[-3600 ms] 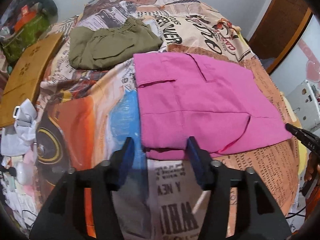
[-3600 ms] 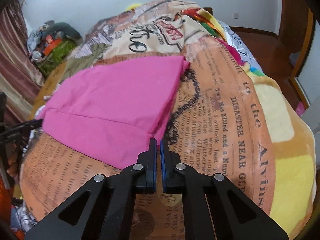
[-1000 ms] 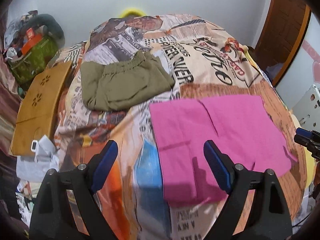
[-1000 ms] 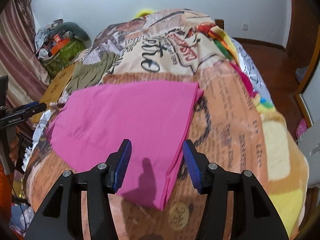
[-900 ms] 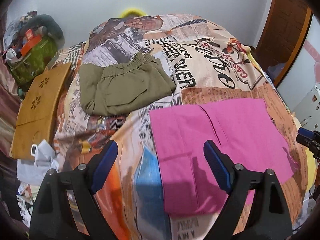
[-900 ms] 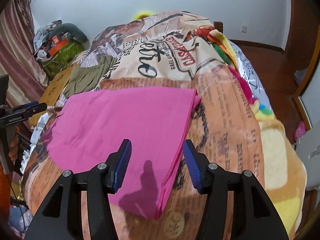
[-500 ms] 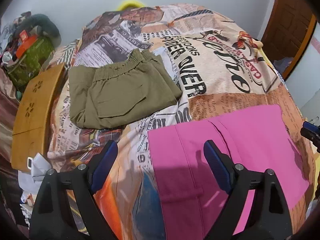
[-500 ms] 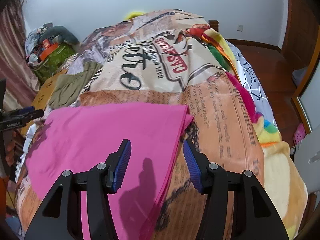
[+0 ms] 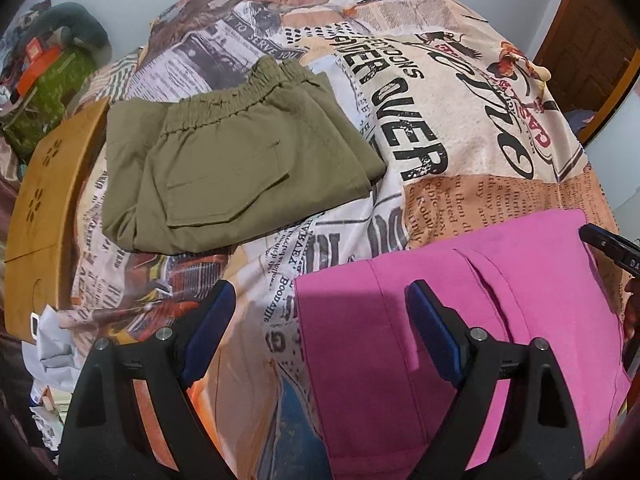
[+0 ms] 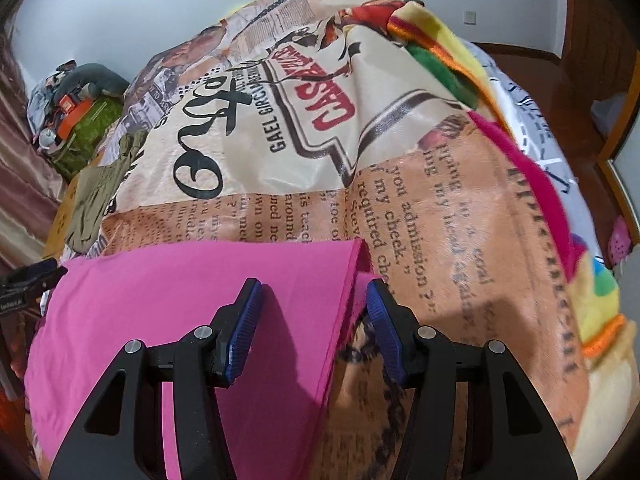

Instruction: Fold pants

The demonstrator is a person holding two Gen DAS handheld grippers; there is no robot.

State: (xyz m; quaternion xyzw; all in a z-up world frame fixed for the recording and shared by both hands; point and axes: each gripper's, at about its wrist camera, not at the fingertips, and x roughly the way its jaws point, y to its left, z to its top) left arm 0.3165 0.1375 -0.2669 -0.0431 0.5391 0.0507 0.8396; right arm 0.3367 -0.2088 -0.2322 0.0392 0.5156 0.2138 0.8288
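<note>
Folded pink pants [image 9: 472,320] [image 10: 192,304] lie flat on a bed with a newspaper-print blanket [image 9: 440,92] [image 10: 432,240]. My left gripper [image 9: 320,304] hangs open above the pants' far left corner, its right finger over the pink cloth and its left finger over the blanket. In the right wrist view my right gripper [image 10: 314,300] stands open above the pants' far right corner, astride the right edge. Neither gripper holds any cloth. The right gripper's tip [image 9: 608,244] shows at the right rim of the left wrist view, and the left gripper's tip [image 10: 24,280] shows at the left rim of the right wrist view.
Folded olive-green pants [image 9: 228,172] [image 10: 96,196] lie farther back on the left. A wooden board [image 9: 44,196] leans at the bed's left side. A green bag with clutter [image 9: 44,92] [image 10: 84,120] sits in the far corner. A wooden door [image 9: 592,32] stands at right.
Both grippers have moved forward and down over the pants, from the near edge toward the far edge. Earlier the right gripper was shut at the near corner; both now stand open.
</note>
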